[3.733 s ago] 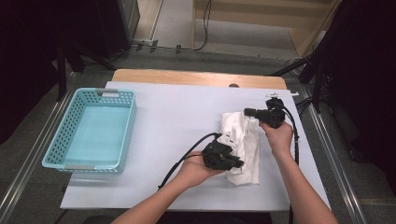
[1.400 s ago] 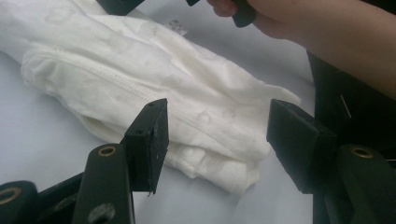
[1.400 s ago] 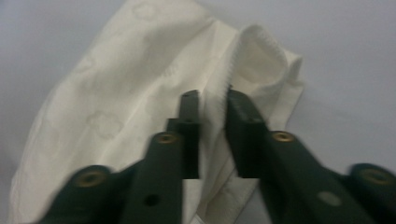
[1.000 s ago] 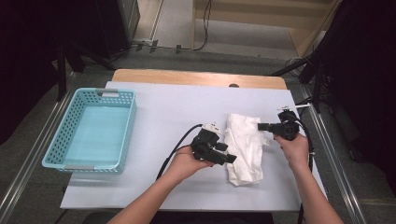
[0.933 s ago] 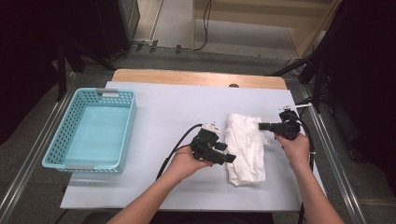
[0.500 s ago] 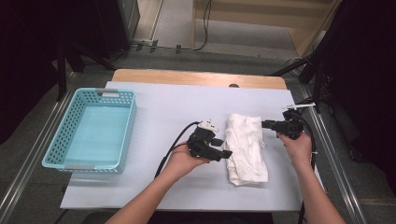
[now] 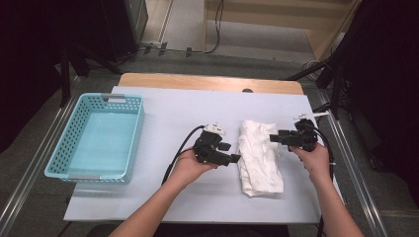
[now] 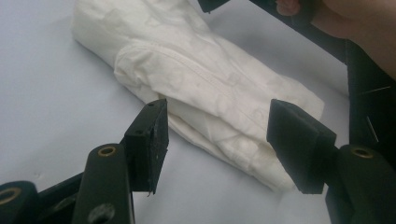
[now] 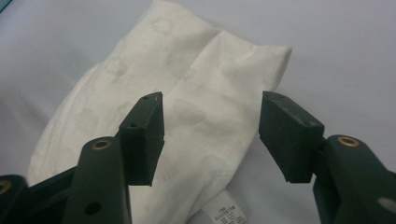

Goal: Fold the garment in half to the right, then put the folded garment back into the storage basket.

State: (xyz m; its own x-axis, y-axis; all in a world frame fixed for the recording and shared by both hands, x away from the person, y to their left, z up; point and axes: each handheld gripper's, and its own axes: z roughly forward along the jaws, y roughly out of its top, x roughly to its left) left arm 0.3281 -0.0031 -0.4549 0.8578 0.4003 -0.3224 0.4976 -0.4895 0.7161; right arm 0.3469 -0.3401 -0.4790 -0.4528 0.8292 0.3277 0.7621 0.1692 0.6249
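Both tongs, left (image 7: 236,158) and right (image 7: 273,138), gape empty, right jaws just opened; folded cloth (image 7: 259,157) released, likely basket (image 7: 94,138) next.

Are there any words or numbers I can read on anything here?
Small tag sewn at the edge of the folded white cloth: rows of tiny dark print, too blurred to read.
Blue basket: no writing to see.
Each hand-held gripper: no writing to see.
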